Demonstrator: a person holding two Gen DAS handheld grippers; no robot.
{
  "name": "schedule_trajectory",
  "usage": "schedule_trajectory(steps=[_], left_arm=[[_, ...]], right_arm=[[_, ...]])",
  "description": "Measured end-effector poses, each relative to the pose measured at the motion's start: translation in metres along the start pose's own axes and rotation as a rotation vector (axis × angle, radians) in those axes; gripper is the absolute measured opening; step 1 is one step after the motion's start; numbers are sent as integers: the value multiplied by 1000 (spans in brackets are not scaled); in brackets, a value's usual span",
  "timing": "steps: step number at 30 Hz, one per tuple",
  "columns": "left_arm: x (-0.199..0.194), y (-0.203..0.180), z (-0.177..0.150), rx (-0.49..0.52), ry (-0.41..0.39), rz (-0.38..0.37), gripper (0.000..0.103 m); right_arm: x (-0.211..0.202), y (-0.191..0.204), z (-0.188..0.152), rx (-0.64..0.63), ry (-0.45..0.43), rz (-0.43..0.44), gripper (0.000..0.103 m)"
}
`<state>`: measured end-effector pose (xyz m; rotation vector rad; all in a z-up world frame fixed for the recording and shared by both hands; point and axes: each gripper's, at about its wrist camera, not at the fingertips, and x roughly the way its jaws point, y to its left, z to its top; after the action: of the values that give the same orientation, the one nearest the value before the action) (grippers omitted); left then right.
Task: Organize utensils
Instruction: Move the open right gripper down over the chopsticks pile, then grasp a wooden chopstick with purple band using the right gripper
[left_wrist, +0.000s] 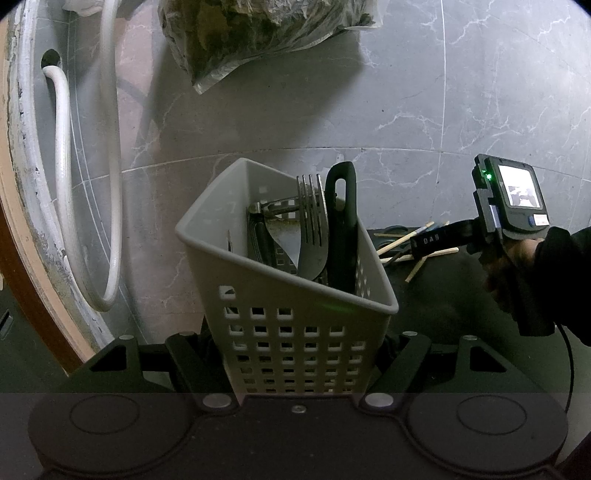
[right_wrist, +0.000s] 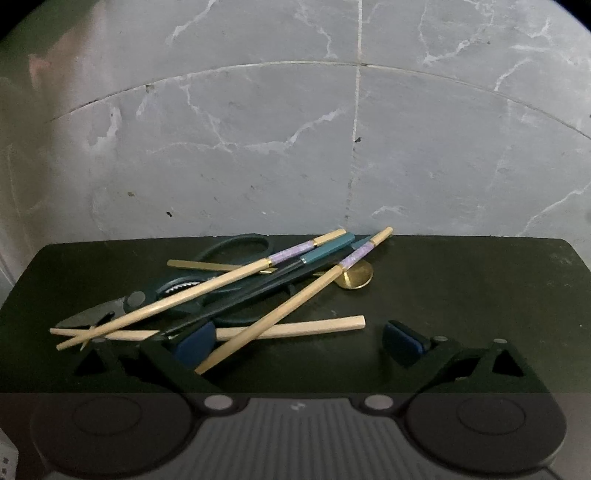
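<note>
A: Your left gripper (left_wrist: 299, 363) is clamped on the grey caddy (left_wrist: 280, 295); your right gripper (right_wrist: 299, 341) hangs open over the chopsticks (right_wrist: 284, 314).

B: Risk?

A: That crossed pile may scatter onto the scissors (right_wrist: 207, 291) and gold spoon (right_wrist: 356, 275) farther back.

The left gripper (left_wrist: 299, 354) points somewhat downward, its jaws closed in on the lower walls of the grey basket (left_wrist: 288, 295), one black finger on each side. The right gripper (right_wrist: 299, 343) also tilts down toward the tabletop, jaws spread wide with nothing pressed between the blue pads (right_wrist: 400, 341); a chopstick (right_wrist: 291, 301) crosses beside the left pad. From the left wrist view, a hand (left_wrist: 517, 266) in a dark sleeve grasps the right gripper's handle.
</note>
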<state>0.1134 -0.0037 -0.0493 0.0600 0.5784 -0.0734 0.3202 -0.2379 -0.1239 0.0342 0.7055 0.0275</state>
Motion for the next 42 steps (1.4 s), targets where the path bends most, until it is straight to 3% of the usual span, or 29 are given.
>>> schedule_trajectory(steps=[17,29,42], left_arm=[[0,0,0,2,1,-1,76],[-1,1,-1,2,3,1,76],[-1,1,-1,3,4,0,76]], right_arm=[[-7,-5,7,66,-31,69,103],[13,4,9,17,2,22,102],[-3,-34,-4,51,38,3,102]])
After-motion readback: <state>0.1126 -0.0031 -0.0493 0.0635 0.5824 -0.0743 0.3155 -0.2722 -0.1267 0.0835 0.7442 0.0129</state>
